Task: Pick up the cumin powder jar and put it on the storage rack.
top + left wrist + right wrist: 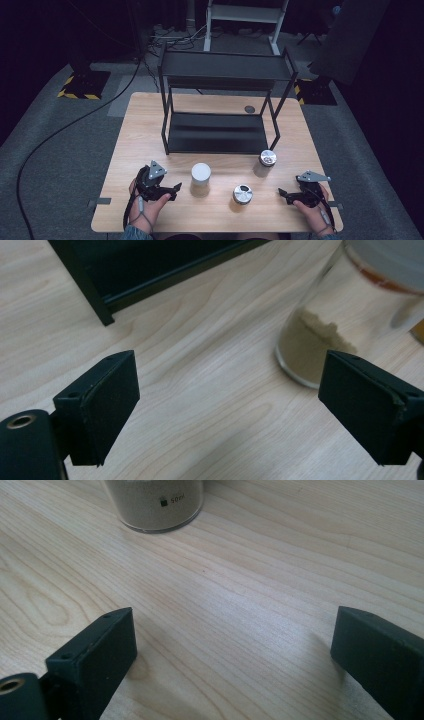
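Observation:
Three spice jars stand on the wooden table [145, 135]. A white-lidded jar [201, 177] holds tan powder and appears close up as the jar [312, 347] ahead and right of the jaws in the left gripper view. A short silver-lidded jar [243, 194] sits near the front edge; the right gripper view has the base of a powder-filled jar [155, 505] at its top. A third silver-lidded jar [267, 161] stands by the rack. My left gripper [175, 189] [230, 385] is open over bare wood. My right gripper [282, 194] [232, 630] is open too, with nothing between its jaws.
A black two-tier metal rack [220, 132] stands at the middle back of the table; its lower corner [100, 310] is visible in the left gripper view. A round dark cap [249, 109] sits in the tabletop behind it. A cable runs across the grey floor at left.

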